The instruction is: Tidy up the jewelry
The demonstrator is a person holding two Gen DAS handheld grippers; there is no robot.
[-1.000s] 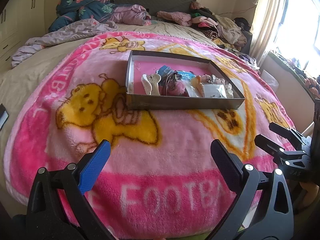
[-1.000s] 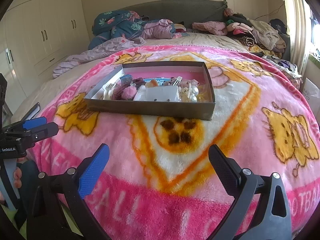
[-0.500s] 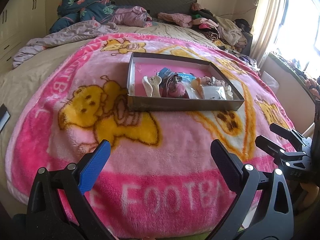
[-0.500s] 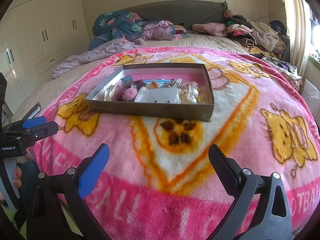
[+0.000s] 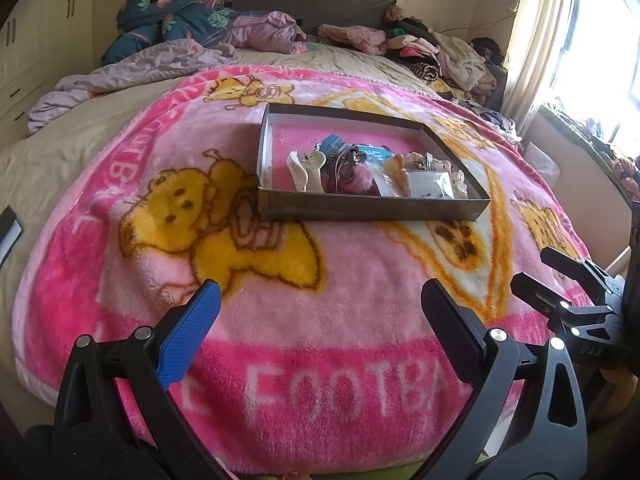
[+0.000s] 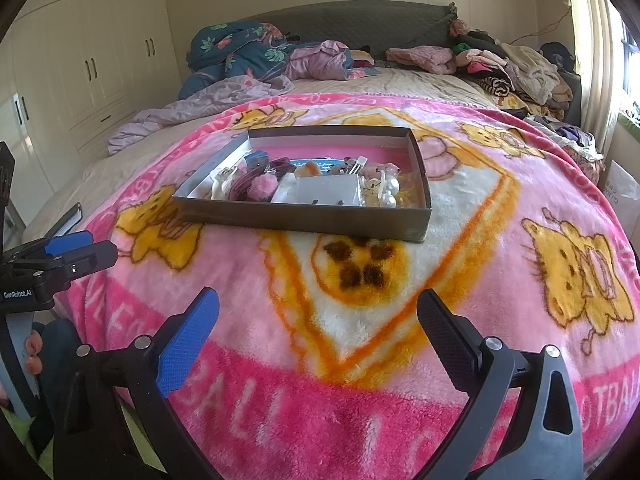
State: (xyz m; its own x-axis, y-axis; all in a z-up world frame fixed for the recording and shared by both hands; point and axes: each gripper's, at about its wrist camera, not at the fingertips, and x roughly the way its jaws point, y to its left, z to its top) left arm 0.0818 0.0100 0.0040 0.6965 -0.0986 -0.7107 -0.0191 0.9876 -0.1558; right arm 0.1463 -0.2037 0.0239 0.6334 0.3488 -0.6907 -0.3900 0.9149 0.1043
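Note:
A shallow grey box point(image 5: 372, 208) point(image 6: 304, 216) sits on a pink cartoon blanket in the middle of the bed. It holds a jumble of jewelry and hair things: white hair clips point(image 5: 306, 168), a pink pom-pom point(image 5: 362, 178) point(image 6: 262, 188), a clear packet point(image 6: 320, 194), pearl beads point(image 6: 390, 194). My left gripper point(image 5: 320, 304) is open and empty, low over the blanket's near edge, well short of the box. My right gripper point(image 6: 318, 308) is open and empty, likewise short of the box. Each gripper shows at the edge of the other's view.
The pink blanket point(image 5: 340, 320) covers the bed's near half. Heaped bedding point(image 6: 248, 56) and piled clothes point(image 6: 512, 64) lie at the headboard end. White wardrobes point(image 6: 80, 64) stand left. A bright window point(image 5: 600, 40) is on the right.
Both views have risen or tilted slightly, so the box sits a little lower in frame. Both grippers stay open and empty.

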